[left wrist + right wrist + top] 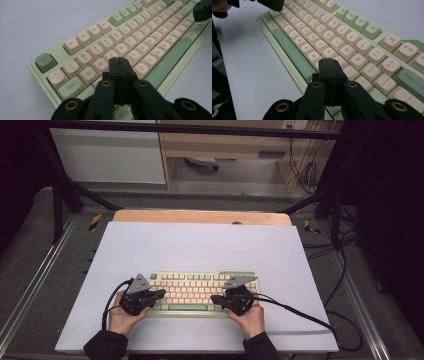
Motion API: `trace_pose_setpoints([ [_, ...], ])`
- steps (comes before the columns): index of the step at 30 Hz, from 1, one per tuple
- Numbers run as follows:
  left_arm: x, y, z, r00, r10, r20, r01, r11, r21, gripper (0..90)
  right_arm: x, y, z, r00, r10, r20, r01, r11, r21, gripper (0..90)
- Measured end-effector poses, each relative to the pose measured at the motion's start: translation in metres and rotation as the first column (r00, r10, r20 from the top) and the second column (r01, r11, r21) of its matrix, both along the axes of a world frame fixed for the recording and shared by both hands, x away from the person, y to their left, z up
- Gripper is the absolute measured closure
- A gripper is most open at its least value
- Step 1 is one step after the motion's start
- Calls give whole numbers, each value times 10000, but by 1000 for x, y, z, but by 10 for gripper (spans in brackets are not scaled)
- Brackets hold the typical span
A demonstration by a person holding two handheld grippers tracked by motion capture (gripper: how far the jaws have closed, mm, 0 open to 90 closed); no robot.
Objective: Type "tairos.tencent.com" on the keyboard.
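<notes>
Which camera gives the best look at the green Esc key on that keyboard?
The left gripper view: the green Esc key sits close, its label readable. The high view shows it as a tiny green spot. The right gripper view looks at the keyboard's other end.

A green-and-cream keyboard is seen near the front edge of a white table — the left gripper is held over its left end, the right gripper over its right end, jaws apparently closed, both pointed inward.

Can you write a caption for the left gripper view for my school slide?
Left gripper with its fingers shut, poised over the letter keys of a green-and-cream keyboard.
</notes>
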State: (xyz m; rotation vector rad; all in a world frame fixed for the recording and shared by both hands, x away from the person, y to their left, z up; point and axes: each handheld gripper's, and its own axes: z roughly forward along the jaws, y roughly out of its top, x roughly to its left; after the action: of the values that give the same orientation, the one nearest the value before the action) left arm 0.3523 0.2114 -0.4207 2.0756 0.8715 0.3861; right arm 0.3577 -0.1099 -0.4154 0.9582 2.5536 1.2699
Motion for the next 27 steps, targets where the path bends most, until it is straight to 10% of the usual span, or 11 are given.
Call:
trace_pose_setpoints([
  [27, 0, 3, 0, 10000, 38, -30, -38, 10000, -69, 899, 14, 49, -11, 9988, 423, -231, -419, 9989, 200, 900],
])
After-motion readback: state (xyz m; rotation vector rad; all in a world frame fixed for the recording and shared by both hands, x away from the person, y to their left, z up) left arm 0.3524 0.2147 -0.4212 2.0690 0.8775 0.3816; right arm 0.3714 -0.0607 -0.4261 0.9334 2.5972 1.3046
